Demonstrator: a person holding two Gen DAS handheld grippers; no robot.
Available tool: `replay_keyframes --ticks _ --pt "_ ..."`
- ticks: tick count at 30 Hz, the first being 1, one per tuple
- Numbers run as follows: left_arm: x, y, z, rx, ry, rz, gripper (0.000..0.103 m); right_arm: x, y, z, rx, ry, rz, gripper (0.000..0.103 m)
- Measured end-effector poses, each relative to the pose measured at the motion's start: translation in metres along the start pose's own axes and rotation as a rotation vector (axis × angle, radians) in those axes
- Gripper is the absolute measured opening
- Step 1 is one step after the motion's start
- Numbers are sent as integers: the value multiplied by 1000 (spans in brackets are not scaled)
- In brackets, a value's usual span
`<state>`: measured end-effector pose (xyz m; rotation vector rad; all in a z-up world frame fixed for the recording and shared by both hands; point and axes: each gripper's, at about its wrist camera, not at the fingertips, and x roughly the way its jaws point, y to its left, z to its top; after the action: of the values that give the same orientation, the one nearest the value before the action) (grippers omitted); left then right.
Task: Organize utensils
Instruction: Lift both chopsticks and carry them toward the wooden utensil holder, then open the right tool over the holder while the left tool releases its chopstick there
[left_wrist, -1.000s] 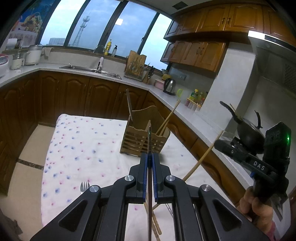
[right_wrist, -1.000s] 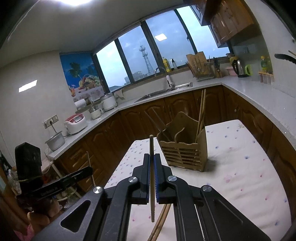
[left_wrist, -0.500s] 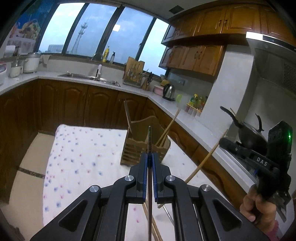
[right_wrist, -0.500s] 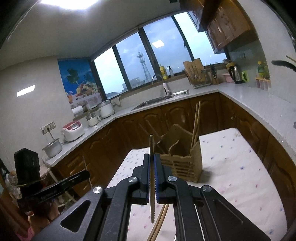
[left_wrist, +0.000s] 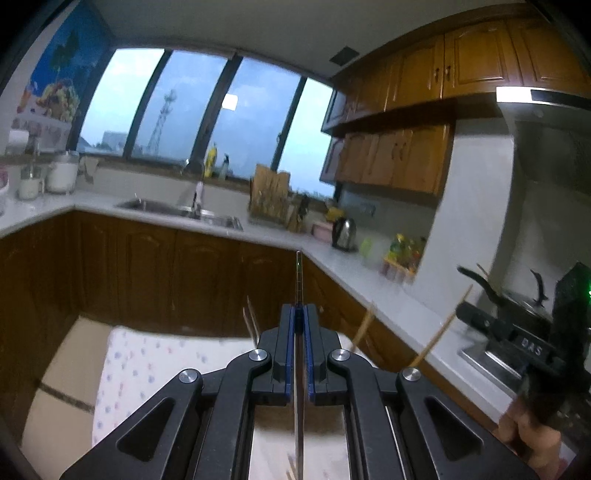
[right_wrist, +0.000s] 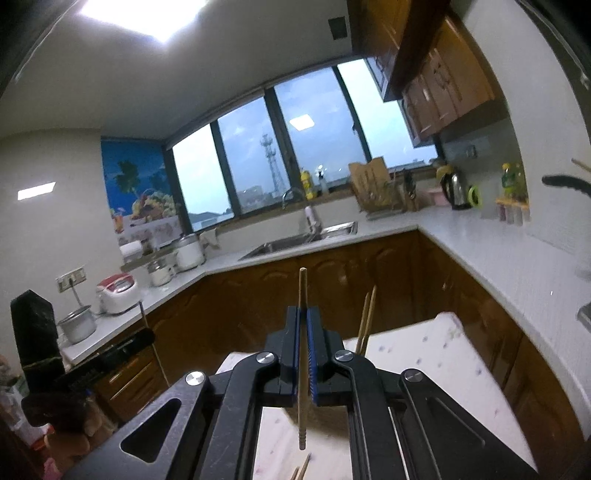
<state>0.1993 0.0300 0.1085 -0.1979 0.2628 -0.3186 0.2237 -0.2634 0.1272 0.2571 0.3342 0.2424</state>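
Note:
My left gripper is shut on a thin dark metal utensil that stands upright, edge-on, between the blue pads. My right gripper is shut on a wooden chopstick whose grooved lower end hangs below the jaws. In each wrist view the other gripper shows at the side: the right gripper with its slanted chopstick, and the left gripper with its thin utensil. The wooden holder is hidden behind the jaws. Only the tips of the chopsticks standing in it show.
The table with a floral cloth lies low in both views, with loose chopstick ends at the bottom edge. Dark wooden cabinets, a white counter, a sink, a kettle and a wok ring the room.
Both grippers have risen and tilted upward with their utensils still gripped. The holder and most of the table have slid down behind the jaws. Ceiling and upper cabinets fill more of both views.

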Motion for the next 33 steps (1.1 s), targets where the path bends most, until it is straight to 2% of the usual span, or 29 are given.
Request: replay_keyframes --ticks 9,12,18,24,28,33 --pt "76 -11 2 30 -112 61 3 37 -22 24 -1 -55 -56 4" --pt "102 -18 -9 37 -147 83 3 48 -29 25 -7 -65 -72 4" --pt "137 -23 -38 15 -167 104 3 68 -37 16 -4 -63 -87 3" --pt "165 -27 -69 32 -142 125 3 82 -41 -5 -8 -45 -103 3" --pt "174 -30 -88 48 -94 123 3 89 -46 -21 8 -9 -103 3" --pt "176 -29 -93 59 -28 120 3 93 -50 -40 36 37 -104 3"
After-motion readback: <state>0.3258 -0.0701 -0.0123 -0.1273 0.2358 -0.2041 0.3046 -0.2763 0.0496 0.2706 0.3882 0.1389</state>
